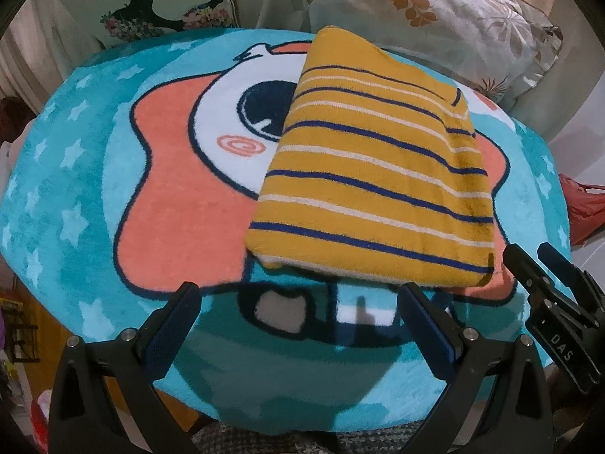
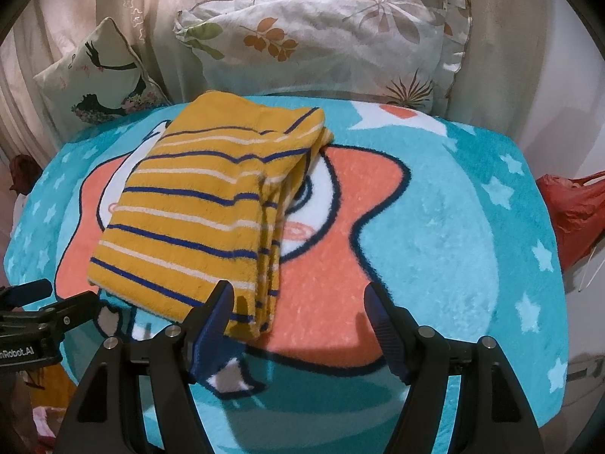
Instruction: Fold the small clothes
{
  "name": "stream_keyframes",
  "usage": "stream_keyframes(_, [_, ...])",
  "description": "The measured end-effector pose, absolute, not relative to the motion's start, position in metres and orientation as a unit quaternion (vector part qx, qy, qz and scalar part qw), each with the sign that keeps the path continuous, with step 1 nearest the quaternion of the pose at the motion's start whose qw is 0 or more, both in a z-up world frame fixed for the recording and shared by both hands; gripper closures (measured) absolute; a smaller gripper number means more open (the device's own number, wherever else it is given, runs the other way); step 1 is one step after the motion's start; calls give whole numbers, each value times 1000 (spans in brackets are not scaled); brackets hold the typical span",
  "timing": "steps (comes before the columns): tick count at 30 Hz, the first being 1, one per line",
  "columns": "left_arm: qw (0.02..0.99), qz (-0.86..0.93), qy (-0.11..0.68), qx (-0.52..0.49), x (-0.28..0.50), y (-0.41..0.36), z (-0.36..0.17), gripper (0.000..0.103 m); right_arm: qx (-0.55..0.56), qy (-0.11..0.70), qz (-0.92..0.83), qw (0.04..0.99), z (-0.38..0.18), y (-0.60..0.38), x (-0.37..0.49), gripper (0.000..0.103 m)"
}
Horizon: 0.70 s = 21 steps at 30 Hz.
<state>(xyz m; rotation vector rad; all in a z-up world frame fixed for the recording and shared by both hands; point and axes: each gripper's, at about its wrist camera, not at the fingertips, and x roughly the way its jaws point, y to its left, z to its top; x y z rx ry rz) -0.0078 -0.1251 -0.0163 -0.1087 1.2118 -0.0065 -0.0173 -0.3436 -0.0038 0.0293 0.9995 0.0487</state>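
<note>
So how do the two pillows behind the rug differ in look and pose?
The floral pillow is the larger one, white with orange and brown leaf prints and a ruffled edge; the silhouette pillow is smaller, pale green with a dark figure print and a plain piped edge. The floral pillow lies broadside behind the rug, while the silhouette pillow stands tilted on a corner to its left. Both lean against the curtain.

A folded striped garment (image 1: 374, 185), yellow with blue and white bands, lies on a teal star-patterned rug (image 1: 75, 174). The left tool (image 1: 298, 302) hovers just before its near edge, jaws spread wide and empty. The right tool (image 1: 529, 261) shows at the right, beside the garment's near corner. Pillows (image 1: 435, 11) lie behind the rug.
</note>
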Motion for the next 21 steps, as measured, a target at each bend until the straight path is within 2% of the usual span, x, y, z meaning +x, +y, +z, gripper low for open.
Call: stream_keyframes(21, [828, -3, 560, -26, -9, -137, -12, 0, -82, 478, -33, 874, -2, -338, -19, 27])
